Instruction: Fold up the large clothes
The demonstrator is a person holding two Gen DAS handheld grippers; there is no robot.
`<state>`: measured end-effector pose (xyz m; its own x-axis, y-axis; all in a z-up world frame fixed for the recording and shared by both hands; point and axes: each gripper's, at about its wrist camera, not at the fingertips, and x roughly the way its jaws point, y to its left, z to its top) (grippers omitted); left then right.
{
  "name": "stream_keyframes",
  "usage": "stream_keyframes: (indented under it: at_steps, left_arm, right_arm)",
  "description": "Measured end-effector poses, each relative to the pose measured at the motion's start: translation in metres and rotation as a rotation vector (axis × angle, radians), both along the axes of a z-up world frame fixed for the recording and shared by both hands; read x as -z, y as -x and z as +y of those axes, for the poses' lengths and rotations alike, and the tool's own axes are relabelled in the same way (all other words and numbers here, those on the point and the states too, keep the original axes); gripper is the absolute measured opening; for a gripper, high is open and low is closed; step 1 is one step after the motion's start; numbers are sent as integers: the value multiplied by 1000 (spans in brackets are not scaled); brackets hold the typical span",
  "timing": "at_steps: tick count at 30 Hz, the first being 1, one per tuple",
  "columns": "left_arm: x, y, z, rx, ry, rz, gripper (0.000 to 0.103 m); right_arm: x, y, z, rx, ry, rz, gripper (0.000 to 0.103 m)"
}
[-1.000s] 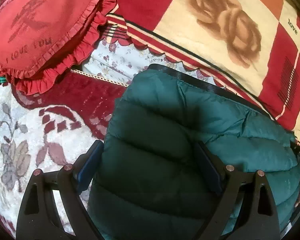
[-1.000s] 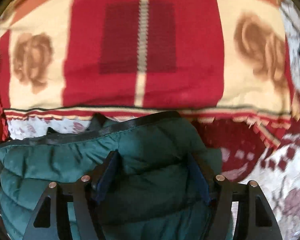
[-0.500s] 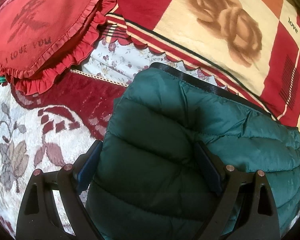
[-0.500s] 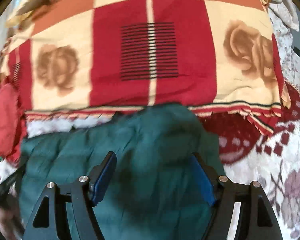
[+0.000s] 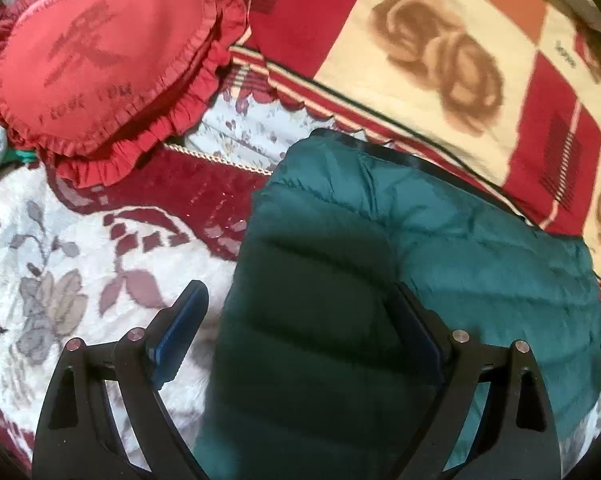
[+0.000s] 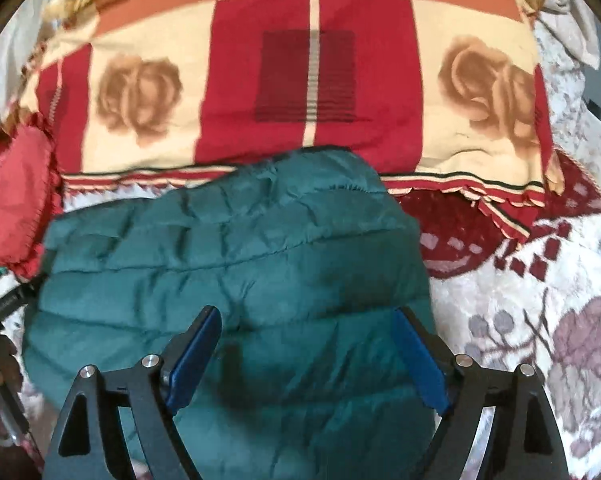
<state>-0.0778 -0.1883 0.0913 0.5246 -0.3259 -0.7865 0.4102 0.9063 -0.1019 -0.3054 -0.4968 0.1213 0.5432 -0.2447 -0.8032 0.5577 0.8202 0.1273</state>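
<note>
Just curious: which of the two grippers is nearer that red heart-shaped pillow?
Left. The left gripper sits at the green jacket's pillow-side edge; the heart pillow shows large there. The right gripper sees it only at the far left edge.

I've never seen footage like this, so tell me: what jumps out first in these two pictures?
A puffy dark green quilted jacket fills the middle, lying folded on a flowery bedspread, with both open grippers, left and right, spread over it. Behind it lies a red and cream rose blanket; a frilly red heart cushion sits at the left.
</note>
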Motion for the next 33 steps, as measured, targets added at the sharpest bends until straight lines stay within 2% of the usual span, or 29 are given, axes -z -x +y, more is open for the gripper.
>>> stream_keyframes:
  at_steps: [7,17,20,30,33]
  left_arm:
    - [-14,37,23,42,13,-3,92]
    - [-16,66,50,68,31,23,92]
    - [-13,67,55,62,30,30,92]
    - [1,56,59,44,62,79,92]
    - [4,51,57,43,73,92,92]
  right_arm:
    - [6,27,16,-10,-46,35,85]
    - [6,49,30,-31,-49,36,87]
    - [7,55,27,-18,-61,22,94]
    - [19,64,7,24,-125,-4,96]
    - [24,65,0,38,-142,-10,101]
